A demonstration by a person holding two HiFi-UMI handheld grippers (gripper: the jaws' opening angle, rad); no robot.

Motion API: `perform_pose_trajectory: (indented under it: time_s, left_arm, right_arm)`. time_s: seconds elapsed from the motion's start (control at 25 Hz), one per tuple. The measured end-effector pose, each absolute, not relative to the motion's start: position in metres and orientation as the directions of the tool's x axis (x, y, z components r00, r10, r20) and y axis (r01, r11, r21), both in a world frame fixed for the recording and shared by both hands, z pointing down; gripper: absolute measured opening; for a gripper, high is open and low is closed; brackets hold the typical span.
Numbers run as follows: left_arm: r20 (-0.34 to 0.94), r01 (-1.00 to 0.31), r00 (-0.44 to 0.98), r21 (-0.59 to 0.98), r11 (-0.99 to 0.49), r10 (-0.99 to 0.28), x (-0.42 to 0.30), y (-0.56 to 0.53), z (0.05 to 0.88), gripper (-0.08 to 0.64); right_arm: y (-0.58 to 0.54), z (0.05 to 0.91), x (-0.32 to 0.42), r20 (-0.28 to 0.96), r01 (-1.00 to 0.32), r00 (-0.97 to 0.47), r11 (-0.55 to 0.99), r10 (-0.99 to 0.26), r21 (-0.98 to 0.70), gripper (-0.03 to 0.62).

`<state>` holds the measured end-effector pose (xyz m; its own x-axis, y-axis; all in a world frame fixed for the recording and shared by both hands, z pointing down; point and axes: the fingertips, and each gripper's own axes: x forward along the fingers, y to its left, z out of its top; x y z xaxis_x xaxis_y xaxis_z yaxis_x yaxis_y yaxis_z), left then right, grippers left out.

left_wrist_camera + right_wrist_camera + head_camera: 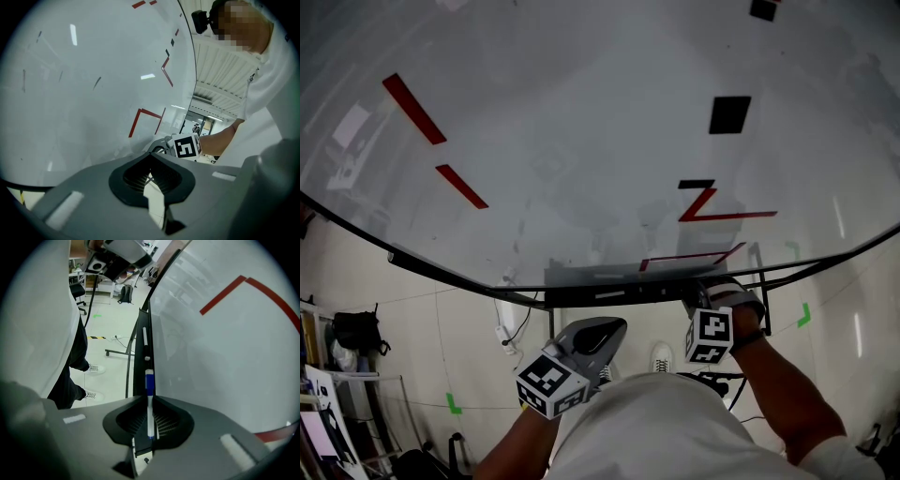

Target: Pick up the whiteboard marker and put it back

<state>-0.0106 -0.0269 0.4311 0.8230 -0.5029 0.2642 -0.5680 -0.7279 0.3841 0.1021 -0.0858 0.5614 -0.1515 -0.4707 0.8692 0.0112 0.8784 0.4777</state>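
The whiteboard marker (149,411), a white barrel with a blue cap, sits lengthwise between the pads of my right gripper (149,427), which is shut on it. Its cap points along the black tray (139,366) at the whiteboard's (581,141) lower edge. In the head view the right gripper (711,302) is at the tray (619,292), and the marker itself is hidden there. My left gripper (598,336) hangs shut and empty just below the tray, to the left of the right one. From the left gripper (151,176), the right gripper's marker cube (186,146) shows ahead.
Another white marker (145,337) lies farther along the tray. Red lines (414,108) and black squares (729,114) mark the board. The board's stand legs (117,352), a black bag (356,330) and the person's shoes (662,356) are on the floor below.
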Motion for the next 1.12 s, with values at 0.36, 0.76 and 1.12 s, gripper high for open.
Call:
perform_pose_trajectory:
  time_s: [0.36,0.76,1.12]
  left_arm:
    - [0.271,-0.571,0.821,0.391,-0.722,-0.503,-0.013,-0.026,0.433,0.017]
    - [0.28,-0.572,0.821,0.396,-0.719,-0.498,-0.013,-0.023,0.436,0.017]
    - [0.28,-0.575,0.818,0.396,-0.715,-0.502,-0.015,-0.024,0.436,0.017]
  right_arm:
    - [-0.086,0.572,0.104,0.879,0.015,-0.141,0.886,-0.456,0.463,0.034]
    - [-0.091,0.586,0.103,0.887,0.006,-0.133,0.895,-0.442,0.446,0.034]
    - [-0.091,0.582,0.099,0.879,-0.019,-0.151,0.89,-0.452,0.455,0.057]
